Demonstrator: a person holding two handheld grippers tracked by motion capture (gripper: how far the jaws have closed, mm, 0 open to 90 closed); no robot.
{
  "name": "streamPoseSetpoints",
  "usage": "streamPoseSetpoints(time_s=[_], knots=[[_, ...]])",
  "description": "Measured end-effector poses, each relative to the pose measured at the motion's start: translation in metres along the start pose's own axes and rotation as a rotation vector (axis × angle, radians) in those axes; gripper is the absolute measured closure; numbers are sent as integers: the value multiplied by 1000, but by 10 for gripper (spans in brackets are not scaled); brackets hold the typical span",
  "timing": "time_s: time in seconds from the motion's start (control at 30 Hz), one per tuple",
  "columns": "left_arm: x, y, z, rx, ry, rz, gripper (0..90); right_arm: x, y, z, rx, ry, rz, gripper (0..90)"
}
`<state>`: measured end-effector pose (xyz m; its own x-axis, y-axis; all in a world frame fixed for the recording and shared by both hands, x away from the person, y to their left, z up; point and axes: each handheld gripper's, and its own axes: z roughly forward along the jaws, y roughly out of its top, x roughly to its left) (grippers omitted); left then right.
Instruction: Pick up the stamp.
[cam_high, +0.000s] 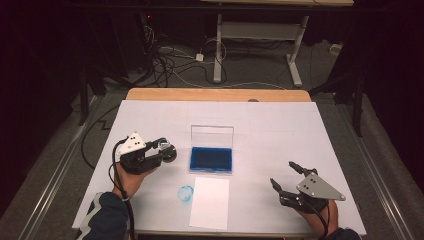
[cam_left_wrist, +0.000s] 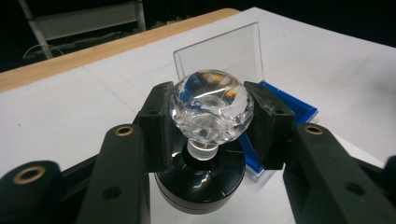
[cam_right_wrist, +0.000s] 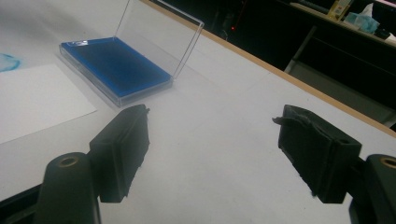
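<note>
While the left tool (cam_left_wrist: 210, 126) pinches a faceted stamp (cam_left_wrist: 211, 106), the right tool (cam_right_wrist: 212, 144) stands spread over bare table (cam_right_wrist: 224, 154).

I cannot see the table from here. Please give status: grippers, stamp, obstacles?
Left gripper shut on crystal-knob stamp, beside open blue ink pad. Right gripper open, holding nothing. White paper unobstructed.

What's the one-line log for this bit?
left gripper: shut on clear faceted-knob stamp | right gripper: open | open blue ink pad | white paper sheet
</note>
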<state>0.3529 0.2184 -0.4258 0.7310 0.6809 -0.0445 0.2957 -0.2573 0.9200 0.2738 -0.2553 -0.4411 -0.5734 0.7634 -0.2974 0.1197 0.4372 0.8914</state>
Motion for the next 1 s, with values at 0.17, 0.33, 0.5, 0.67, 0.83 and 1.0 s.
streamPoseSetpoints(time_s=[0.17, 0.33, 0.5, 0.67, 0.83, 1.0], knots=[[-7, 4, -4, -16, -9, 18, 540, 1, 0, 1, 2, 4, -4, 246], [-11, 7, -7, -26, -13, 32, 540, 1, 0, 0, 1, 5, -7, 246], [-13, 7, -8, -31, -20, 35, 540, 1, 0, 1, -1, 9, -5, 246], [-16, 9, -10, -43, -28, 40, 540, 0, 0, 1, -7, 9, -1, 253], [-21, 12, -12, -58, -35, 46, 540, 1, 0, 1, -3, 15, 7, 253], [-27, 14, -13, -68, -53, 56, 540, 1, 0, 2, -1, 20, -1, 253]])
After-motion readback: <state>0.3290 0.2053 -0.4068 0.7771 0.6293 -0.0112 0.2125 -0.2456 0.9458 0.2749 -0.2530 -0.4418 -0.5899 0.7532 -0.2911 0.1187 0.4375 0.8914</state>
